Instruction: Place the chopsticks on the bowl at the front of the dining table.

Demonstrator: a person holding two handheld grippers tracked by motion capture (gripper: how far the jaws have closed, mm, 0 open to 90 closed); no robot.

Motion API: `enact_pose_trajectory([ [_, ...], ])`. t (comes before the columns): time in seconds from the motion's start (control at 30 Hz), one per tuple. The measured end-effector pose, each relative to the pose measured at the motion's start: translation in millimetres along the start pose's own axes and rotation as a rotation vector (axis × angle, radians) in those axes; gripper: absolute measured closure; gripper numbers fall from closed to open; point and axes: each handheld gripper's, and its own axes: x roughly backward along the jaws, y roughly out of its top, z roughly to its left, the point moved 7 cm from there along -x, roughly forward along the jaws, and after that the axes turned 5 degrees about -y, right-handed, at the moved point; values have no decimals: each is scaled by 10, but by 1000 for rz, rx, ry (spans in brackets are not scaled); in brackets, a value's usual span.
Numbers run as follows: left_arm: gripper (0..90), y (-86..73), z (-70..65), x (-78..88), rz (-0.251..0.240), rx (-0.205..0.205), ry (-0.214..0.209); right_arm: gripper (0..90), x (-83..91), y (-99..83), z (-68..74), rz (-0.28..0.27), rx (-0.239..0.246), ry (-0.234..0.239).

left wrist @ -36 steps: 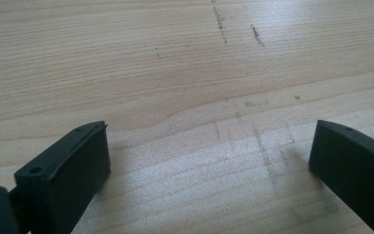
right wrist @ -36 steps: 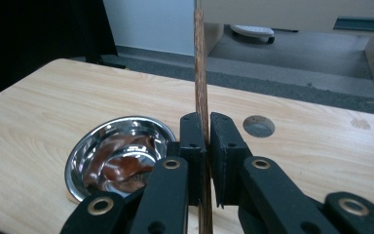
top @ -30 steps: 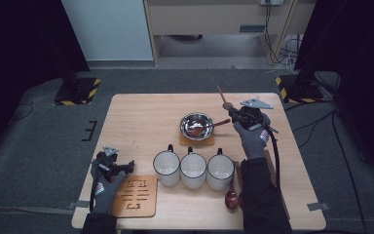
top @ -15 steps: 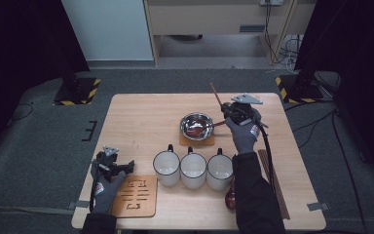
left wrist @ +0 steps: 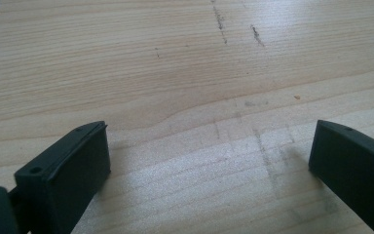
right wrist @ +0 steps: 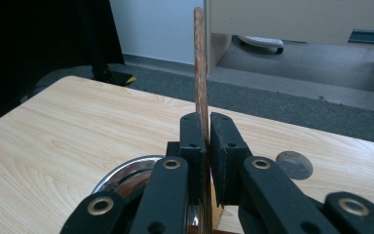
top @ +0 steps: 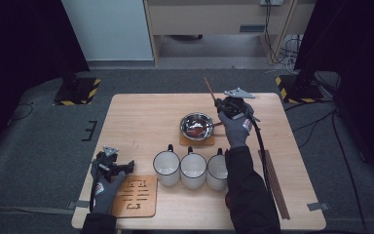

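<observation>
My right gripper point(top: 218, 104) is shut on a thin brown wooden stick point(top: 208, 87), just right of and beyond a steel bowl point(top: 196, 125). The stick's upper end points up and away toward the table's far edge. In the right gripper view the stick point(right wrist: 200, 63) stands upright, pinched between the black jaws point(right wrist: 208, 124), with the bowl's rim point(right wrist: 121, 173) below it. The stick's lower end is hidden behind the gripper. My left gripper point(top: 124, 166) rests low near the front left of the table, open, with only bare wood between its jaws point(left wrist: 209, 141).
The bowl holds something reddish and sits on a small wooden coaster point(top: 197, 142). Three white mugs point(top: 193, 169) stand in a row in front of it. A slotted wooden trivet point(top: 135, 196) lies at the front left, and long wooden sticks point(top: 273, 183) lie along the right side.
My right gripper has carried the stick to the left and a little farther away, from beside the bowl's right to just beyond its rim. The left gripper has stayed put.
</observation>
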Motion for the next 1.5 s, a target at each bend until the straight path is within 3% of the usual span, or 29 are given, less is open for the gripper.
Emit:
enact_pose_trajectory([
  [0.2, 3, 0, 0, 0, 0, 0, 0, 846, -93, 41, 63, 6, 18, -6],
  [0.77, 3, 0, 0, 0, 0, 0, 0, 845, -384, 19, 215, 24, 6, 20],
  [1.5, 3, 0, 0, 0, 0, 0, 0, 845, -704, -296, 399, 106, -21, 61],
])
